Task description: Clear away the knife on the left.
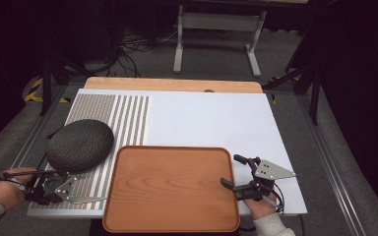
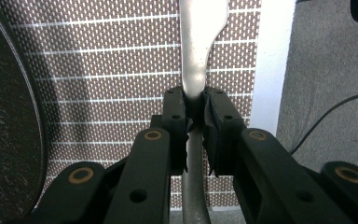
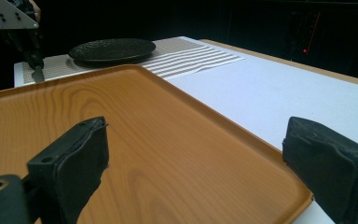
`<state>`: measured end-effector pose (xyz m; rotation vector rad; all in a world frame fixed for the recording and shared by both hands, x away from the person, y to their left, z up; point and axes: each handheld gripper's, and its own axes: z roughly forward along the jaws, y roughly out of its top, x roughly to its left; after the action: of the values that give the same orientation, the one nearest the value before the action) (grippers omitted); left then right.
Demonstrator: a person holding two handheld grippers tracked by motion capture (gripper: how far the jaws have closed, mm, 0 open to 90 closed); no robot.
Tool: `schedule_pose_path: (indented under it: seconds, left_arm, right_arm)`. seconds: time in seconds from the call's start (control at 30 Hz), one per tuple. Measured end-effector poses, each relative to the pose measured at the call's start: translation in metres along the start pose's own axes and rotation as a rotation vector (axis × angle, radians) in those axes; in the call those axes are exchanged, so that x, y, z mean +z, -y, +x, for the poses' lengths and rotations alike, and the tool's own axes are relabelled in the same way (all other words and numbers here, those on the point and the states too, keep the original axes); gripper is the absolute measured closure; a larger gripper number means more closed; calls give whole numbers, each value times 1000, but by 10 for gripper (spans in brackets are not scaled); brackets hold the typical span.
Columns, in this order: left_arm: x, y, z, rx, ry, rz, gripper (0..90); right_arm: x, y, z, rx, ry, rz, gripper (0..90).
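left tool (image 1: 54, 189) clenched on metal utensil (image 1: 86, 199) over striped mat (image 1: 128, 118) | utensil's long axis points right toward tray (image 1: 170, 226) | right tool (image 1: 240, 177) released, straddling tray's right rim

Black left gripper (image 2: 195, 109) showing brass-ringed screws; right gripper (image 1: 240, 173) carrying grey three-cornered plate, trailing black cable; person wearing light grey sleeves (image 1: 274, 225).

The left tongs (image 1: 54, 189) sit at the worktop's (image 1: 216, 118) near left corner, clamped on a utensil (image 1: 86, 199) lying on the placemat (image 1: 128, 118), with the plate (image 1: 80, 145) just behind them. To their right lies the tray (image 1: 171, 189), whose right rim passes between the parted jaws of the right tongs (image 1: 236, 172).
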<state>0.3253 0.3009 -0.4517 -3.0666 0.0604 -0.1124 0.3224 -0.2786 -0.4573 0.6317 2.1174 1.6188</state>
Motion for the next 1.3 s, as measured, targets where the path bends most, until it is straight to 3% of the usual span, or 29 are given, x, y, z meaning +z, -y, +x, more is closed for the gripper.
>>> schedule_pose_path:
  seconds: [0.37, 0.6, 1.03, 1.13, 1.3]
  left_arm:
    - [-2, 3, -1, -17, -15, -26, 801]
    - [-15, 7, -2, -49, -29, -36, 801]
    - [-46, 17, -2, -120, -54, -167, 801]
    - [-49, 17, -2, -130, -50, -182, 801]
    - [-58, 18, -1, -182, -36, -252, 801]
  right_arm:
    - [0, 0, 0, -1, 0, -2, 74]
    - [-2, -1, 0, -1, 4, -7, 74]
    - [-1, -1, 0, -2, 5, -8, 73]
    - [-1, -1, 0, -2, 4, -8, 73]
    - [-1, -1, 0, -1, 5, -9, 73]
